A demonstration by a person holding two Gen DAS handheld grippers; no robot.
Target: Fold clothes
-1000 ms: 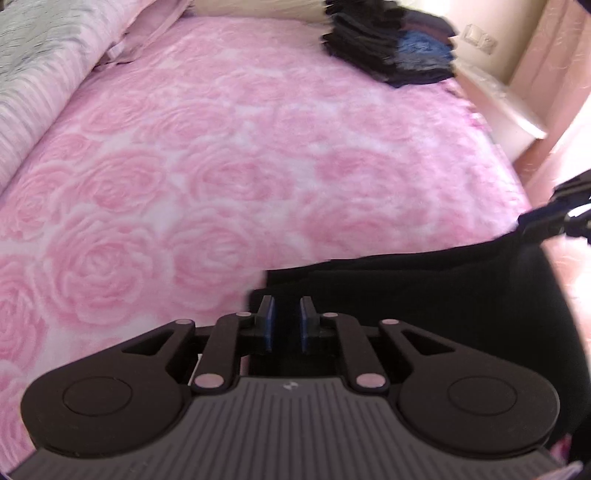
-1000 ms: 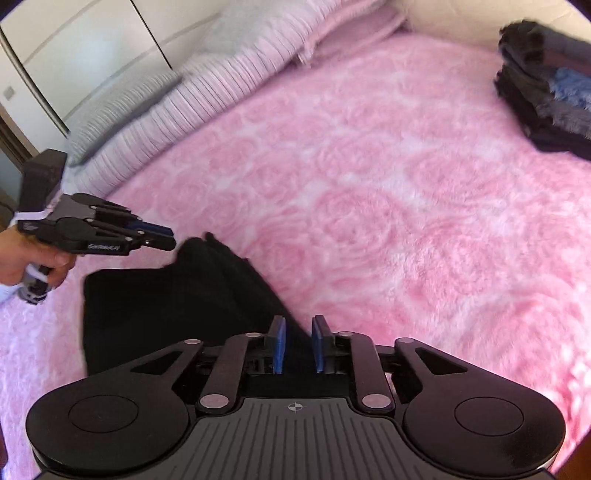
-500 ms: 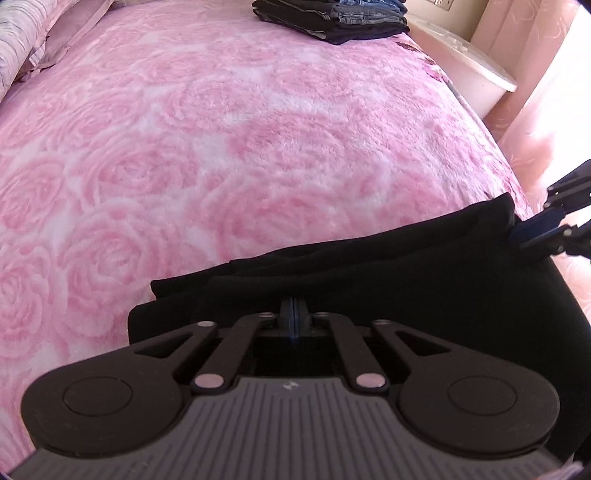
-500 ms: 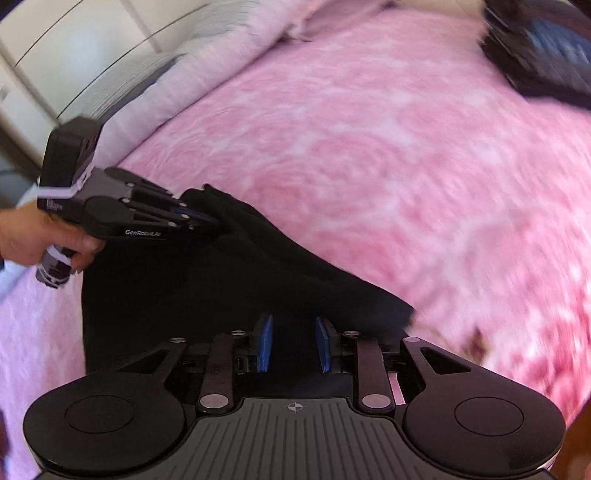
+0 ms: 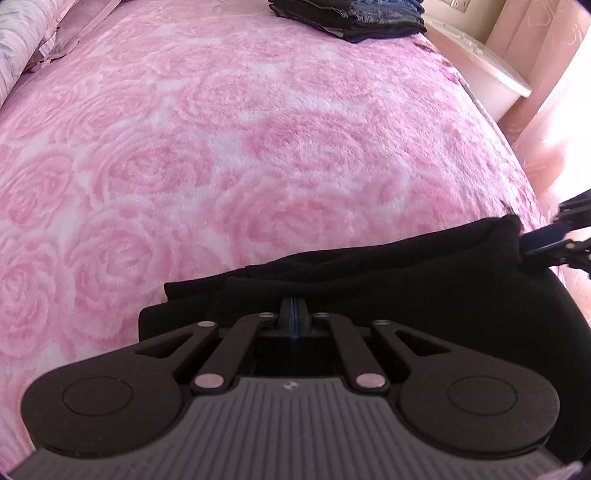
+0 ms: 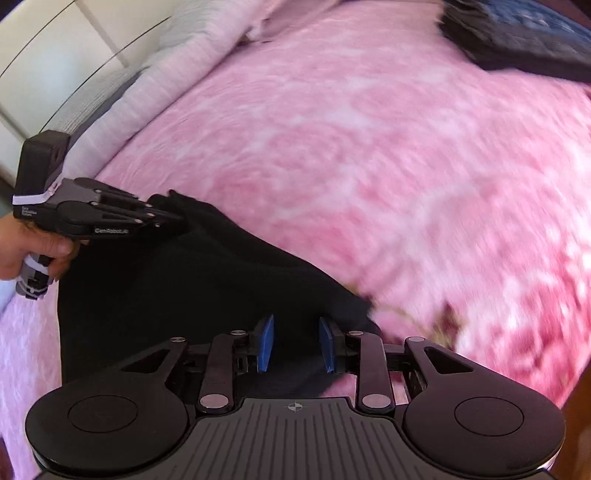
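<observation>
A black garment [image 5: 406, 295] lies folded on the near part of the pink rose bedspread [image 5: 221, 147]. My left gripper [image 5: 293, 317] is shut, its blue pads pinched together on the garment's far edge. The right wrist view shows it [image 6: 177, 219] biting the garment's [image 6: 184, 288] left corner, held in a person's hand [image 6: 26, 247]. My right gripper [image 6: 296, 343] hangs over the garment's other end. Its jaws are opening, with black cloth in the gap and the pads clear of it. In the left wrist view its fingers [image 5: 543, 240] point at the right corner.
A stack of folded dark clothes [image 5: 351, 18] sits at the far side of the bed, also in the right wrist view [image 6: 524, 37]. Striped grey-pink bedding [image 6: 166, 74] lines the left edge. A white nightstand [image 5: 487, 81] stands beyond the right edge, a white wardrobe [image 6: 48, 74] at the left.
My left gripper came down onto the black garment and went from open to shut on its edge. The right gripper sank toward the cloth and its jaws spread wider.
</observation>
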